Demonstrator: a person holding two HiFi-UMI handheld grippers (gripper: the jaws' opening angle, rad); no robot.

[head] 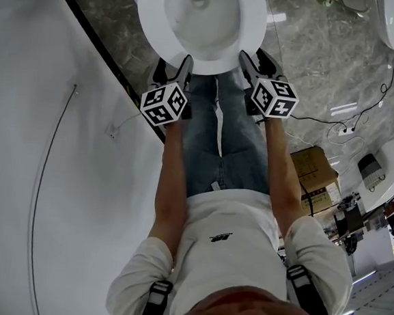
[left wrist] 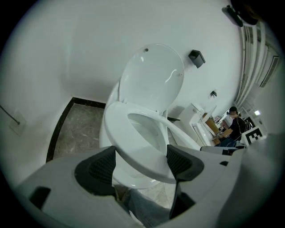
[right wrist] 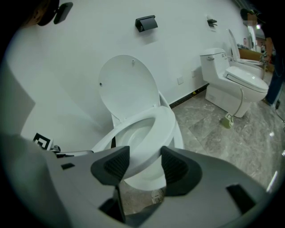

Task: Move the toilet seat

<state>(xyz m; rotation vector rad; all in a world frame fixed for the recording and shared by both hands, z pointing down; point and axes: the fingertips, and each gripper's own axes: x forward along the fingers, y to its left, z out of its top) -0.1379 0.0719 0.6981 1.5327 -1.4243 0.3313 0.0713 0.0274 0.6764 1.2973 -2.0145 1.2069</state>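
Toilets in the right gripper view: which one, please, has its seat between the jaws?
The near toilet, lid upright, its seat held by the right gripper; the other toilet stands apart, farther right.

- The wall [left wrist: 67, 53] is plain white, bare and evenly lit.
- A dark skirting strip [left wrist: 60, 129] runs along its foot.
- The floor [right wrist: 231, 147] is glossy grey marbled tile; bright streaks of light [head: 344, 108] reflect off it.
- A small dark box fixture [right wrist: 146, 23] is mounted high on the wall.
- A white socket plate [right wrist: 180, 80] sits low on the wall, just above the skirting.
- A far toilet [right wrist: 231, 80], white with its lid down, stands against the same wall.
- A small green object [right wrist: 227, 121] lies on the floor at its foot.
- A cardboard box [head: 313, 167] stands on the floor, with black cables [head: 350, 126] trailing near it.
- A thin cord [head: 45, 174] hangs down the wall.
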